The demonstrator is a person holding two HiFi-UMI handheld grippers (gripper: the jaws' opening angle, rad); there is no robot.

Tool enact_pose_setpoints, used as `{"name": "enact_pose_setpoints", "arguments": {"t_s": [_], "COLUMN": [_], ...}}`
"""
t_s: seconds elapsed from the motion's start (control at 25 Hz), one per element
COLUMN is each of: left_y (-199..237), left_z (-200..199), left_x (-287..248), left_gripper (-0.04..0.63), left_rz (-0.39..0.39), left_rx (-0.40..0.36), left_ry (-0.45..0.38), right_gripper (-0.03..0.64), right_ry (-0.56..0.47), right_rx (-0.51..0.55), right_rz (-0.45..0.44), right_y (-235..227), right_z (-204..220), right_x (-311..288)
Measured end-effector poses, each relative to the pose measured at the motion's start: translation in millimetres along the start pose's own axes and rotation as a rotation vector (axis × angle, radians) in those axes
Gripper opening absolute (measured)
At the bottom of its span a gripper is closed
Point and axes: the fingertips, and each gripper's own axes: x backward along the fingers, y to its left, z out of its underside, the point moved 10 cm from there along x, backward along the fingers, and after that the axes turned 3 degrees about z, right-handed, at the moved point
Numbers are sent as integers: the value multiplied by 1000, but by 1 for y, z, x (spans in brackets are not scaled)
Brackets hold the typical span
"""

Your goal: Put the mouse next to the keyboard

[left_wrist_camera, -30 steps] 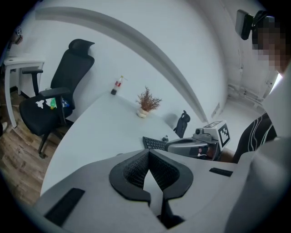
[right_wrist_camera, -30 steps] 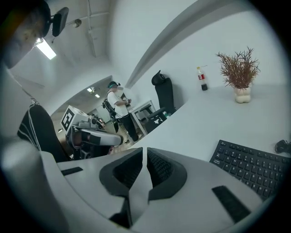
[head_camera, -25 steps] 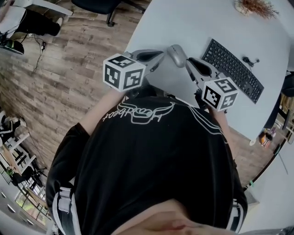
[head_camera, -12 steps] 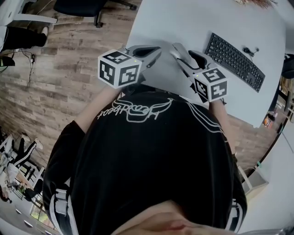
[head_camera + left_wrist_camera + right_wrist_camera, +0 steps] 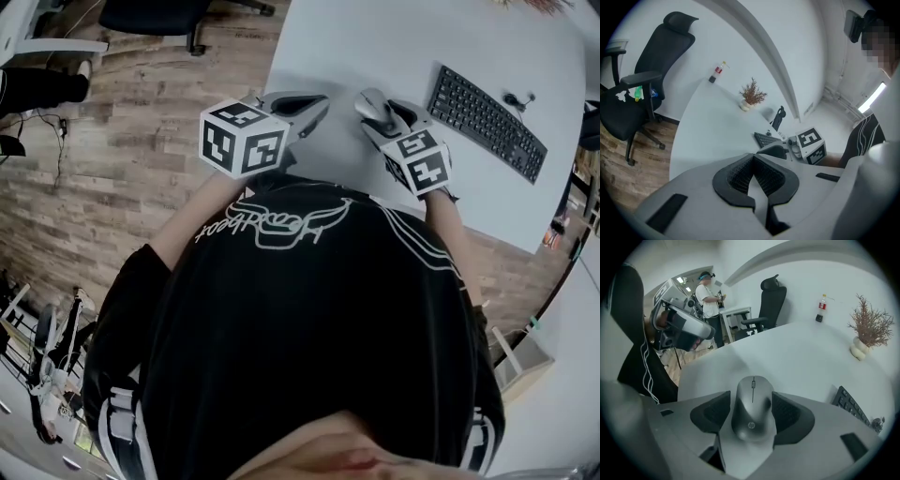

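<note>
A grey mouse (image 5: 752, 408) lies on the white table (image 5: 375, 47), near its front edge. My right gripper (image 5: 751, 398) has its jaws on either side of the mouse and they are opening; the dark pads (image 5: 787, 411) flank its sides without squeezing it. In the head view the mouse (image 5: 372, 101) shows at the tip of the right gripper (image 5: 384, 112). The black keyboard (image 5: 487, 122) lies to the right of it, further back. My left gripper (image 5: 317, 105) hovers at the table's left edge, shut on nothing, with its pads (image 5: 740, 173) meeting at the tip.
A black office chair (image 5: 651, 84) stands on the wooden floor (image 5: 141, 122) left of the table. A bottle (image 5: 820, 308) and a dried plant in a vase (image 5: 869, 331) stand at the table's far side. A person (image 5: 708, 298) stands at a desk behind.
The right gripper's jaws have gone from shut to spread apart, and it has moved forward so the mouse now sits between them. The left gripper has stayed shut.
</note>
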Motion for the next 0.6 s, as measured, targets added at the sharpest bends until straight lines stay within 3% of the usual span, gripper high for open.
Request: {"name": "enact_pose_setpoints", "arguments": {"t_s": [0.24, 0.6], "left_y": [3, 5], "left_z": [2, 6], "left_x": [1, 1], "left_gripper": [8, 8], "left_rz": [20, 44], "left_rx": [-2, 9], "left_ry": [16, 7], "right_gripper": [235, 236], "right_ry": [56, 152], "right_rx": [37, -5], "right_rz": [34, 15], "right_y": [1, -5], "right_z": [-1, -6], "right_x": [-9, -16]}}
